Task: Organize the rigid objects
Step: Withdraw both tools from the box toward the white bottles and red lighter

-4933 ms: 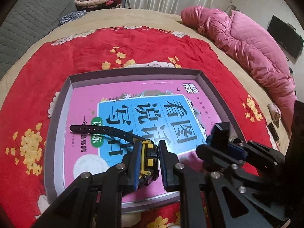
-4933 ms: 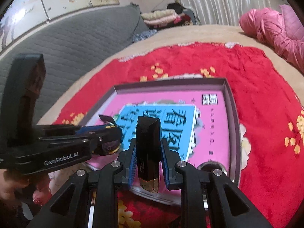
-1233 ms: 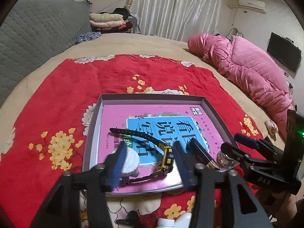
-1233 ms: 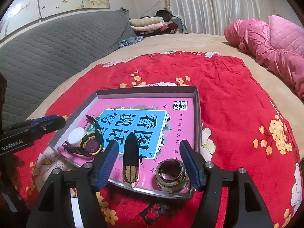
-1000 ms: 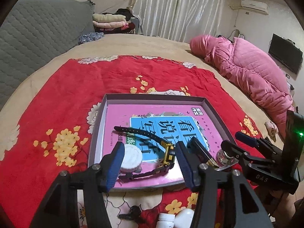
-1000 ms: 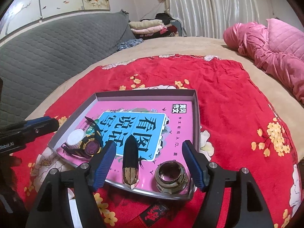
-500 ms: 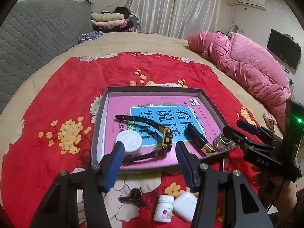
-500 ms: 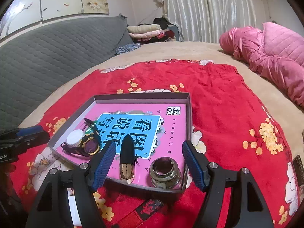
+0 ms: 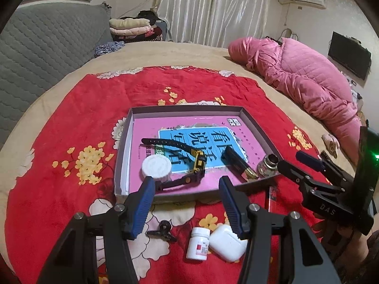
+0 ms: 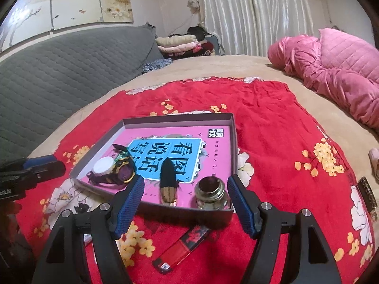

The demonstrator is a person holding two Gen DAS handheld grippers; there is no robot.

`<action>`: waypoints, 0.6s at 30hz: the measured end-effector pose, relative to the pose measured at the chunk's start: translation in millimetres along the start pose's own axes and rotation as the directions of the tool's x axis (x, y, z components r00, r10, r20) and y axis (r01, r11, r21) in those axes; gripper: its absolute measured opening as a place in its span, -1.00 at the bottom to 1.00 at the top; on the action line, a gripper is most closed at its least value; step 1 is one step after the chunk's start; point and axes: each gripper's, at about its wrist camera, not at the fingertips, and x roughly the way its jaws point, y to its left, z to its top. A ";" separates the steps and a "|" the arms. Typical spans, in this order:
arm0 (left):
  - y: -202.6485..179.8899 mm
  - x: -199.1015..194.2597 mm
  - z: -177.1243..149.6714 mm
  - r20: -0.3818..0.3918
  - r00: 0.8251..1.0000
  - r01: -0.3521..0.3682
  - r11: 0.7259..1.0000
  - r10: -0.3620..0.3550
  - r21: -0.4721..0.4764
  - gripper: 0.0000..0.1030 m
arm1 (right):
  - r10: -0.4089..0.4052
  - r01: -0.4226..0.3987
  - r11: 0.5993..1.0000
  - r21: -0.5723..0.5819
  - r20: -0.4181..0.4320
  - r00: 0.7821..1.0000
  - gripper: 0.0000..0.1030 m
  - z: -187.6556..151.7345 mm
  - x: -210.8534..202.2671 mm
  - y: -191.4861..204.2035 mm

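A shallow grey box [image 9: 123, 139] [image 10: 233, 142] with a pink book as its floor lies on the red blanket. In it are a black-and-yellow watch [image 9: 197, 161] [image 10: 122, 171], a white round lid [image 9: 156, 167] [image 10: 103, 165], a black-and-gold lighter [image 9: 238, 162] [image 10: 168, 179] and a metal ring fitting [image 9: 268, 163] [image 10: 210, 190]. My left gripper [image 9: 187, 203] is open and empty, in front of the box. My right gripper [image 10: 186, 203] is open and empty at the box's near edge. On the blanket lie a white pill bottle [image 9: 198, 243], a white earbud case [image 9: 227, 242], a black clip [image 9: 162, 230] and a red-black flat pack [image 10: 182, 246].
A pink quilted duvet [image 9: 305, 80] [image 10: 336, 66] lies at the right on the bed. A grey headboard [image 10: 59, 64] stands at the left, folded clothes [image 9: 132, 27] at the far end. A small dark remote [image 10: 367, 193] lies at the right blanket edge.
Earlier each gripper was shut, left on the watch, right on the lighter; both now lie in the box. Both grippers have opened and drawn back, bringing the loose items in front into view.
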 end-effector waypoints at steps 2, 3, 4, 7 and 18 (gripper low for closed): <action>-1.7 -2.0 -1.9 -0.004 1.000 0.001 1.000 -0.001 0.006 0.08 | -0.002 0.002 1.000 -0.004 0.011 1.000 0.44 -1.9 -6.0 5.4; -2.1 -2.6 -2.8 -0.008 1.000 0.003 1.000 -0.003 0.008 0.08 | -0.004 0.004 1.000 -0.008 0.016 1.000 0.44 -2.8 -8.7 8.4; -2.7 -3.0 -3.7 -0.012 1.000 0.004 1.000 -0.004 0.009 0.08 | -0.003 0.004 1.000 -0.010 0.018 1.000 0.44 -3.7 -10.8 11.0; -5.0 -4.8 -7.9 -0.023 1.000 0.010 1.000 -0.010 0.015 0.08 | -0.004 0.004 1.000 -0.018 0.019 1.000 0.44 -6.3 -15.3 16.6; -12.8 -4.5 -22.6 -0.068 0.998 0.007 0.999 -0.005 0.034 0.08 | -0.031 0.031 0.999 -0.016 0.017 0.999 0.44 -15.4 -25.7 22.1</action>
